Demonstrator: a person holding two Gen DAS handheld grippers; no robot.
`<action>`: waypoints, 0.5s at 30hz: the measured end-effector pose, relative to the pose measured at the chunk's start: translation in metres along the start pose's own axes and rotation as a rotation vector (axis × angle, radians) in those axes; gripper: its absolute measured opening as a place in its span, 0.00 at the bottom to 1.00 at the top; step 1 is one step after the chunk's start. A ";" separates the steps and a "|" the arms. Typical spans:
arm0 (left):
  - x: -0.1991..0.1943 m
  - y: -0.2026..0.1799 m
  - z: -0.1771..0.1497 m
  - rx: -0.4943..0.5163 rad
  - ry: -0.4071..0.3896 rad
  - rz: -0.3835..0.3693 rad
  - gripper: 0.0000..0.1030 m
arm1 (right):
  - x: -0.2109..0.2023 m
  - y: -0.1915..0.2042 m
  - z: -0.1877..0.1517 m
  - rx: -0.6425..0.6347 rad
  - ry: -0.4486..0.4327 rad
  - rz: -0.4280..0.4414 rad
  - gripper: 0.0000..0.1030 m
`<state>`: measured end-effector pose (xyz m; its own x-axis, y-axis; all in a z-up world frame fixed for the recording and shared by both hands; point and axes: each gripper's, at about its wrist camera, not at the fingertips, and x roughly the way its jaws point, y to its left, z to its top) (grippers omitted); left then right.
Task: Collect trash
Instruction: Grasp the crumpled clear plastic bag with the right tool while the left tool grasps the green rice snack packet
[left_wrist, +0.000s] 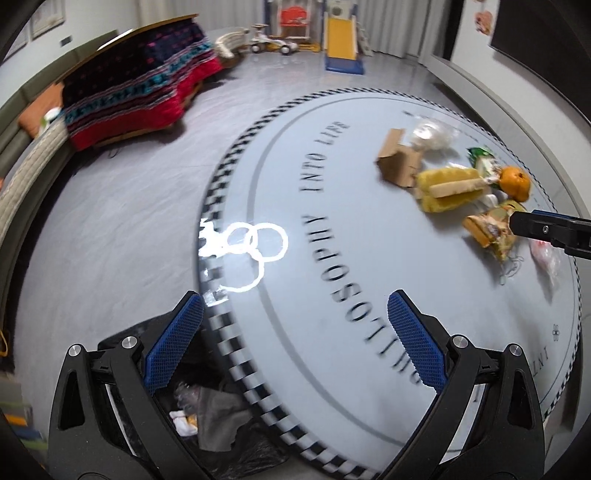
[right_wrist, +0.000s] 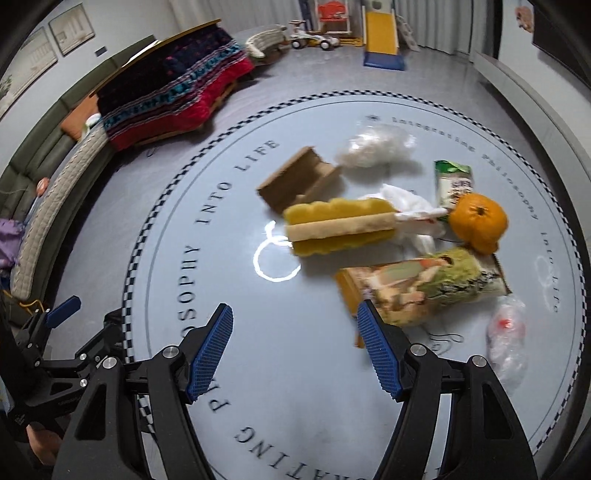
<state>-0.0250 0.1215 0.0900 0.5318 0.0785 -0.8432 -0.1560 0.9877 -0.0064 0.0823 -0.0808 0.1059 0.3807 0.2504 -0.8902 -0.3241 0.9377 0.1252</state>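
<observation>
The round table (right_wrist: 295, 369) at the centre of the frame has a smooth, glossy top that mirrors ring-shaped lights. On it lie a matt brown cardboard box (right_wrist: 301, 179), a glossy printed snack bag (right_wrist: 424, 288), crinkled clear plastic wrap (right_wrist: 508, 343), a spongy yellow foam piece (right_wrist: 340, 225) and a dimpled orange (right_wrist: 478, 221). Both grippers, left (left_wrist: 295, 347) and right (right_wrist: 295, 354), are matt black plastic with shiny metal screws and rough blue textured pads (right_wrist: 210, 354). At lower left, a crumpled black plastic bin bag (left_wrist: 221, 424); at upper left, a woven cloth blanket (right_wrist: 177, 96).
</observation>
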 end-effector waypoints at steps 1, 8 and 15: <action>0.003 -0.012 0.004 0.019 0.002 -0.013 0.94 | -0.001 -0.016 -0.002 0.018 0.000 -0.015 0.69; 0.020 -0.101 0.024 0.169 0.016 -0.098 0.94 | -0.010 -0.099 -0.016 0.123 0.006 -0.094 0.69; 0.035 -0.171 0.036 0.263 0.031 -0.212 0.94 | -0.001 -0.147 -0.028 0.147 0.058 -0.164 0.69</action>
<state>0.0504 -0.0400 0.0809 0.5029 -0.1328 -0.8541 0.1777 0.9829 -0.0482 0.1051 -0.2259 0.0757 0.3662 0.0813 -0.9270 -0.1307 0.9908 0.0353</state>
